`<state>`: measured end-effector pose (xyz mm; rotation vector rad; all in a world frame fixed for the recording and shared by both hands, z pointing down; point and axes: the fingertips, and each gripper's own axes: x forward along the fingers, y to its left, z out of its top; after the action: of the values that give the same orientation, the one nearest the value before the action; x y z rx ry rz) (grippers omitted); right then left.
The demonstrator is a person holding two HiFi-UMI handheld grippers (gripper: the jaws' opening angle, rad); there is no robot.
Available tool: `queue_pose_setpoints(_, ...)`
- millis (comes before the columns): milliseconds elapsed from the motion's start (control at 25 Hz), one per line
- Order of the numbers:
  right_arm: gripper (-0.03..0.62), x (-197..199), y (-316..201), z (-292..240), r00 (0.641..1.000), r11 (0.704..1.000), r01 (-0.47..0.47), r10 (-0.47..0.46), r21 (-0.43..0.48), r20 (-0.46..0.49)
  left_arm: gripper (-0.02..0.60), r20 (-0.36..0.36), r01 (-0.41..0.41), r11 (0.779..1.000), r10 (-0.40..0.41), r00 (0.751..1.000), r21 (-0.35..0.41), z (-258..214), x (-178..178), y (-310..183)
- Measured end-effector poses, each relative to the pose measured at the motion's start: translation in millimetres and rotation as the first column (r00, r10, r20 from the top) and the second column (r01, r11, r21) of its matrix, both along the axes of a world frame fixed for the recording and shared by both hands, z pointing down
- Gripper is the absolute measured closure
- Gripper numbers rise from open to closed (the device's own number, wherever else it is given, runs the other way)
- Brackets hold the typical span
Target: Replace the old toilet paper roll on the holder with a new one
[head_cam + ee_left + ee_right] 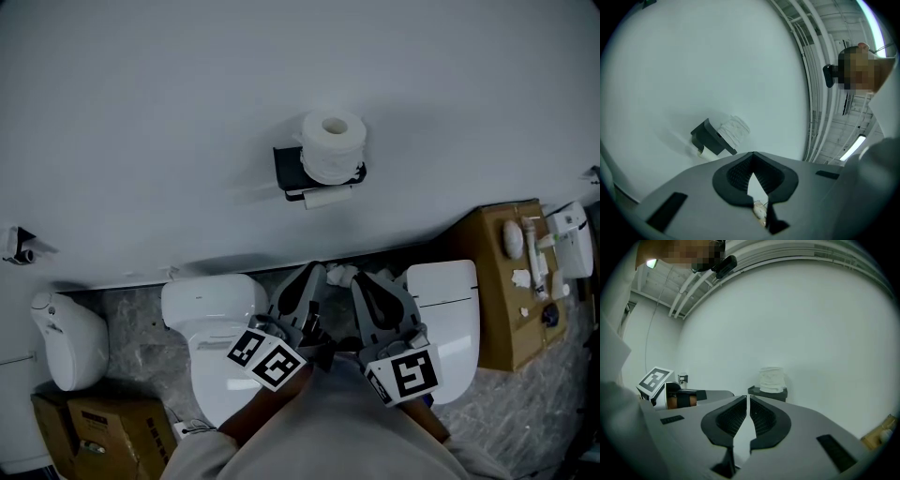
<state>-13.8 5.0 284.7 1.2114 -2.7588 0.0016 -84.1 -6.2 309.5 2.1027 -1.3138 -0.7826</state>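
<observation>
A black holder (292,169) is fixed to the white wall. A full white toilet paper roll (333,145) stands on top of it, and a thin, nearly bare roll (328,197) hangs on its bar underneath. My left gripper (316,271) and right gripper (360,279) are side by side well below the holder, both shut and empty, pointing toward the wall. In the left gripper view the shut gripper (753,153) faces the holder (710,138) and roll (735,130). In the right gripper view the shut gripper (748,397) has the roll (771,379) just beyond it.
A white toilet (216,337) stands under my left gripper and another white unit (450,314) to its right. A cardboard box (497,309) with small items is at the right. A white bin (67,339) and a second carton (98,431) are at the left.
</observation>
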Motion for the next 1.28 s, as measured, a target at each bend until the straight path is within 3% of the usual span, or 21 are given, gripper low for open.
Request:
queue_pose_setpoints(400, 0.576, -8.6, -11.4, 0.4, 1.0, 1.0, -0.016, 0.016, 0.002, -0.003, 0.577, -0.121, -0.035, 0.999, 0.033, 0.992, -0.018, 16.6, -0.2, -20.4)
queue_pose_setpoints(680, 0.576, -10.8, -34.0, 0.6, 1.0, 1.0, -0.01, 0.01, -0.002, 0.013, 0.575, -0.288, -0.066, 0.991, 0.03, 0.957, -0.117, 43.9, 3.1, -52.3)
queue_pose_setpoints(960, 0.576, -3.6, -62.4, 7.0, 0.999, 0.999, -0.026, 0.026, -0.028, 0.02, 0.575, -0.359, -0.061, 0.981, -0.009, 0.933, -0.183, 65.2, 5.2, -87.1)
queue_pose_setpoints(1280, 0.576, 3.7, -88.4, 17.4, 1.0, 0.998, -0.018, 0.018, -0.067, 0.0, 0.575, -0.505, -0.056, 0.98, -0.049, 0.862, -0.19, 75.8, 18.5, -119.7)
